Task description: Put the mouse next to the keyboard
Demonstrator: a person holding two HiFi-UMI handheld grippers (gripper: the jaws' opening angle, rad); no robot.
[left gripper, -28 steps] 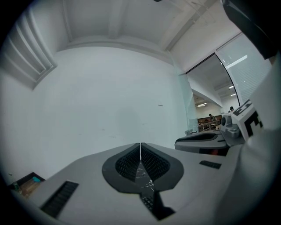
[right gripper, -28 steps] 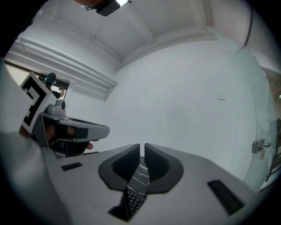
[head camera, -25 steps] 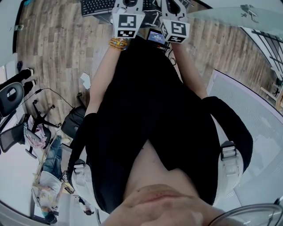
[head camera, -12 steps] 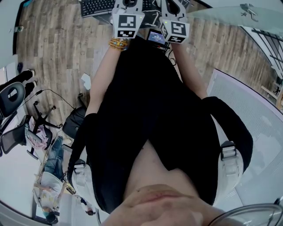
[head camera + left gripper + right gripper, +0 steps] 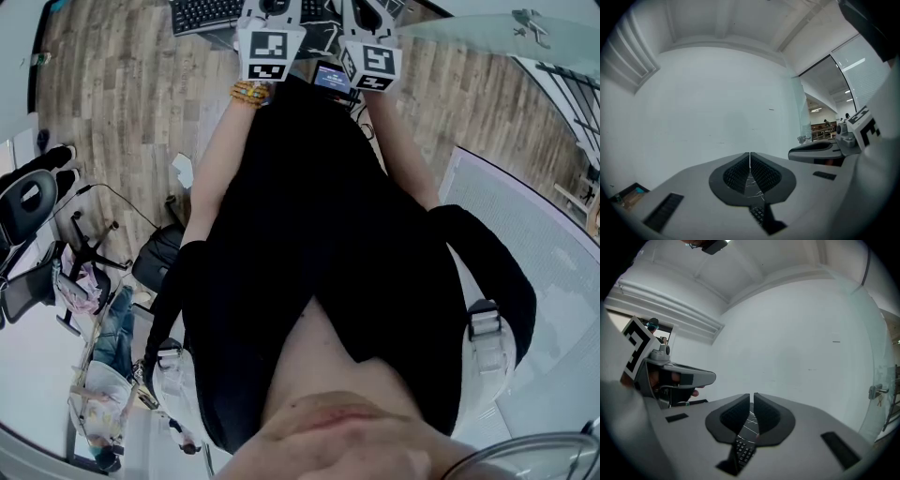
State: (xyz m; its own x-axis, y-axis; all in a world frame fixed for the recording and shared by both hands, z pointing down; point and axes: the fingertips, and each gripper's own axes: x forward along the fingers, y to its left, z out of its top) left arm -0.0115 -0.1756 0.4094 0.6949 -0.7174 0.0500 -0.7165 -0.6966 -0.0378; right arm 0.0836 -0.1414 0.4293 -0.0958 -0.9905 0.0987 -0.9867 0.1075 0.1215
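Part of the black keyboard (image 5: 206,13) shows at the top edge of the head view, on a dark desk. No mouse is visible in any view. Both grippers are held up side by side in front of the person's chest; only their marker cubes, left (image 5: 270,45) and right (image 5: 372,62), show in the head view. In the left gripper view, the left gripper (image 5: 750,160) is shut and empty, aimed at a white wall. The right gripper (image 5: 751,399) is likewise shut with nothing between its jaws. Keyboard keys (image 5: 743,451) peek through the slot below the jaws.
The person's black top fills the middle of the head view. Office chairs (image 5: 28,211) and a black bag (image 5: 155,258) stand on the wooden floor at left. A frosted glass partition (image 5: 534,234) runs along the right. A small lit screen (image 5: 332,77) sits between the grippers.
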